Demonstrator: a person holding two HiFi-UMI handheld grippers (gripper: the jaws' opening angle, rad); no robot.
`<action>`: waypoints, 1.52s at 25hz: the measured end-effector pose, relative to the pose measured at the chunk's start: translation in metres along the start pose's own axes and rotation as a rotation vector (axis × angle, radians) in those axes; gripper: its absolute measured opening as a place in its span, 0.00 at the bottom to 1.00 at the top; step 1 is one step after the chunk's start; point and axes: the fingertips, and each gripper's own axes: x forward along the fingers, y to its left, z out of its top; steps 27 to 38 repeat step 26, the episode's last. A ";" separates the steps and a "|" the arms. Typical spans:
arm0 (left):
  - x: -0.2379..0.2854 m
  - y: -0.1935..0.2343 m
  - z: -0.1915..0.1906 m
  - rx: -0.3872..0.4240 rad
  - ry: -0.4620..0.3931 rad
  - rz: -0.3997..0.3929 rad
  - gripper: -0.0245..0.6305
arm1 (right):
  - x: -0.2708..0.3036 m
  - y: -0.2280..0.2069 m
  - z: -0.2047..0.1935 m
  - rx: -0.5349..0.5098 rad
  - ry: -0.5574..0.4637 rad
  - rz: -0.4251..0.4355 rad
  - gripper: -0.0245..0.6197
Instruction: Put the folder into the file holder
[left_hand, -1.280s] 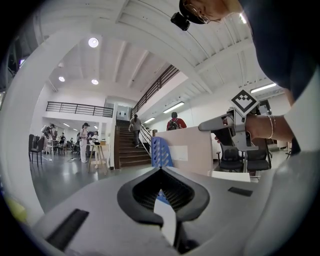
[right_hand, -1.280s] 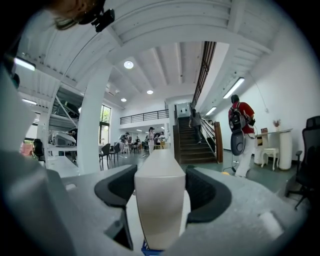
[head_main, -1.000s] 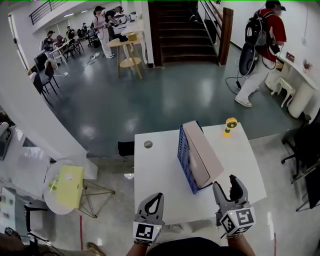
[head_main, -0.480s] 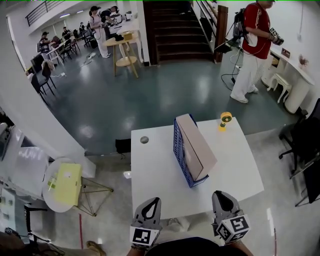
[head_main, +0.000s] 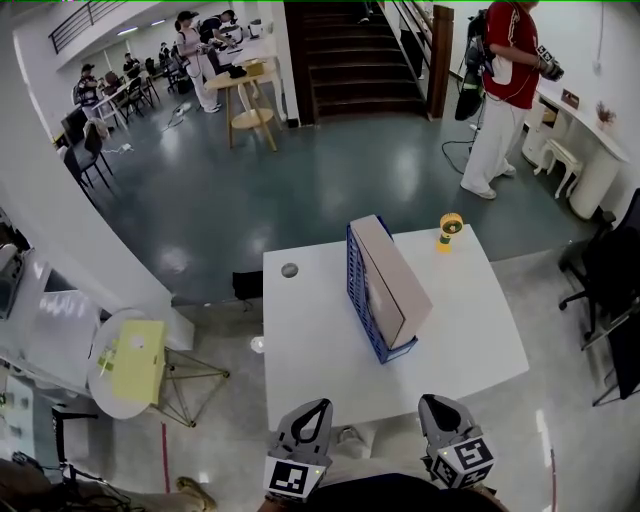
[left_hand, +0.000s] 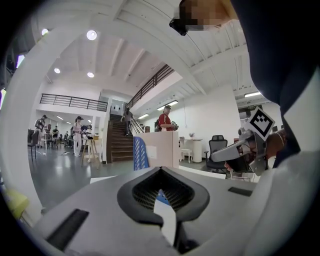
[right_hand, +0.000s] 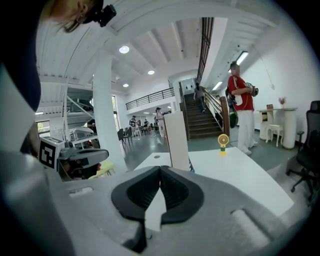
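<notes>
A beige folder (head_main: 395, 275) stands upright in the blue mesh file holder (head_main: 357, 290) in the middle of the white table (head_main: 470, 340). Both grippers hang in front of the table's near edge, well apart from the holder. My left gripper (head_main: 321, 404) is shut and holds nothing. My right gripper (head_main: 432, 399) is also shut and holds nothing. In the left gripper view the jaws (left_hand: 160, 169) meet, with the folder (left_hand: 162, 152) and holder (left_hand: 141, 154) beyond them. In the right gripper view the closed gripper (right_hand: 161, 168) faces the folder (right_hand: 177, 140) edge-on.
A small yellow object (head_main: 450, 228) stands at the table's far right corner and a small grey disc (head_main: 289, 270) lies far left. A person in a red shirt (head_main: 505, 70) stands beyond. A round side table (head_main: 130, 365) is at left, an office chair (head_main: 610, 280) at right.
The right gripper's jaws have closed. Both grippers have drawn back from the table towards me. The person in red has moved and turned at the back right.
</notes>
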 end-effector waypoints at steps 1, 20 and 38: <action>0.000 -0.001 0.000 -0.002 0.001 0.000 0.04 | 0.000 0.002 -0.001 -0.001 0.006 0.004 0.04; 0.009 -0.006 0.002 -0.014 -0.003 0.021 0.04 | 0.001 -0.015 -0.007 0.024 -0.005 -0.040 0.04; 0.008 0.009 -0.008 -0.031 -0.006 0.077 0.04 | 0.006 -0.028 -0.014 0.055 -0.004 -0.083 0.04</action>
